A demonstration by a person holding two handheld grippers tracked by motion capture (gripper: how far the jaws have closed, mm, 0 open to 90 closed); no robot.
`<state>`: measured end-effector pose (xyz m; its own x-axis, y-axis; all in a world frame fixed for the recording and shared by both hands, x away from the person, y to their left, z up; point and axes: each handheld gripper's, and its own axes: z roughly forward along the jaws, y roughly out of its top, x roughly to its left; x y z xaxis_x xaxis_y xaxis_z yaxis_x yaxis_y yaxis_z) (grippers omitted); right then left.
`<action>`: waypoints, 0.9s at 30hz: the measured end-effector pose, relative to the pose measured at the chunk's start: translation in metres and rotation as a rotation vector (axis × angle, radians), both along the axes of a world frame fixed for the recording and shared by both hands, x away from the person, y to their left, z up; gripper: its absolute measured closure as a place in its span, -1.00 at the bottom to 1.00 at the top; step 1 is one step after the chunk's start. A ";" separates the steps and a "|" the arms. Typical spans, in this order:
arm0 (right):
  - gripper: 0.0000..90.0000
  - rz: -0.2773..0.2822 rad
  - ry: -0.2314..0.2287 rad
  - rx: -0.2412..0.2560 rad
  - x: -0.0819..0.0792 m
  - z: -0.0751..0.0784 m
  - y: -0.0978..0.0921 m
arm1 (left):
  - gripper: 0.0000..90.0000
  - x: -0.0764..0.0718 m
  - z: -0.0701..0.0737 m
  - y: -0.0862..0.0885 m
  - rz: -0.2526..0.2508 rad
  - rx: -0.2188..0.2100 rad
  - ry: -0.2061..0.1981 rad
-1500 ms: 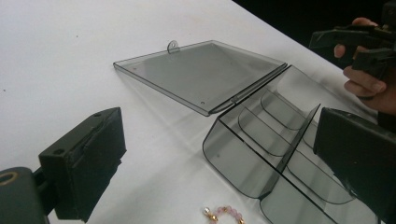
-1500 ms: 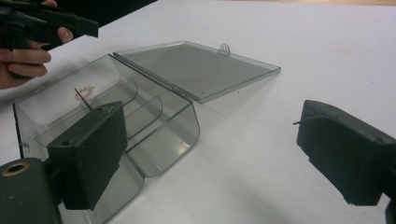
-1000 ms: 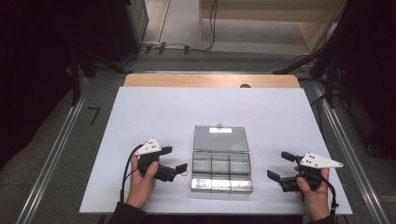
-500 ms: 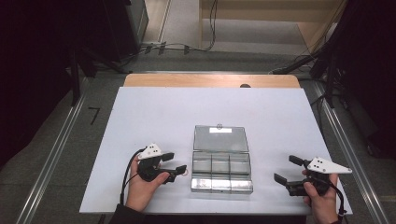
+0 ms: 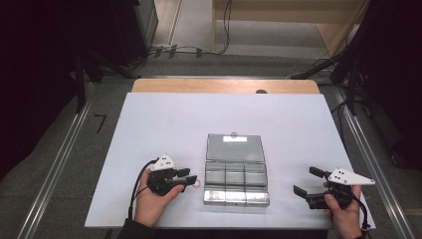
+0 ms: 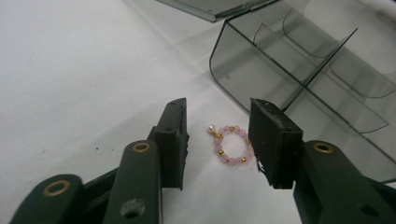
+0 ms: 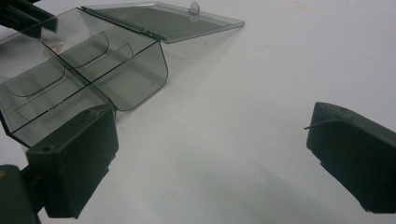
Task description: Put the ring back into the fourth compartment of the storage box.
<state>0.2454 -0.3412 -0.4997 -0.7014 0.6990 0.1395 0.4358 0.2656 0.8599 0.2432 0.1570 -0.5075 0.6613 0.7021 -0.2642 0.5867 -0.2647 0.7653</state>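
The broad white tabletop carried little. Near its front edge sat a clear smoky-grey plastic organiser box divided into small compartments, its hinged lid thrown fully back and lying flat on the far side. As far as I could see from the gripper views, every compartment stood empty, so nothing had yet gone into it.

The person's right hand rested well off to the right of the box, holding the right tool with its two black jaws spread wide apart and nothing between them. It looked idle to me, waiting rather than working.

The left tool lay low over the tabletop just to the left of the box. Its jaws stood parted, one on each side of a small ring of pink beads with tiny gold spacers. The ring lay flat on the white surface; the right-hand jaw seemed to be touching or almost touching it, the other stood a little clear.

I judged the job barely begun: box opened, ring framed, but not yet pinched, lifted or dropped into a compartment, and the lid left to shut.
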 end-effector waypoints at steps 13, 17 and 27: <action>-0.98 0.003 0.003 -0.005 0.002 -0.002 0.000 | 0.54 -0.001 -0.004 -0.007 -0.025 0.076 0.003; -0.98 0.001 0.004 -0.005 0.002 -0.002 0.001 | 0.59 -0.002 -0.003 -0.009 -0.029 0.116 -0.019; -0.98 -0.003 0.008 -0.009 0.003 -0.003 0.001 | 0.89 -0.003 -0.003 -0.012 -0.015 0.163 -0.048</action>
